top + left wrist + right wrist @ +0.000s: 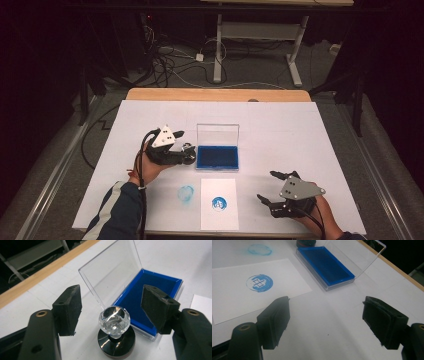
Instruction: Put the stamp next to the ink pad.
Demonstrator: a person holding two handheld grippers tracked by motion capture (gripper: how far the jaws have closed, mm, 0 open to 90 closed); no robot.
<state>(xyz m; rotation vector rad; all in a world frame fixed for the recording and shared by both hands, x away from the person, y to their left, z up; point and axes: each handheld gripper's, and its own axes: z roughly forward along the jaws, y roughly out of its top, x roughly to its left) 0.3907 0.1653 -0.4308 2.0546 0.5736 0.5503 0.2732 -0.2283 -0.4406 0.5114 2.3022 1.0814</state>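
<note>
Likely hard, slippery and top-heavy, the clear faceted-knob black-based stamp (115, 327) stood lower centre; left tool (111, 308) hung wide around its knob, the best hold.

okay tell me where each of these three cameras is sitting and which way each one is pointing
High view: above the person's side, looking forward and down on the table; both forearms and hands show.
Left gripper view: on the left gripper, looking past its open fingers at the stamp.
Right gripper view: on the right gripper, facing the stamped paper.
Shared: all show the blue ink pad.
</note>
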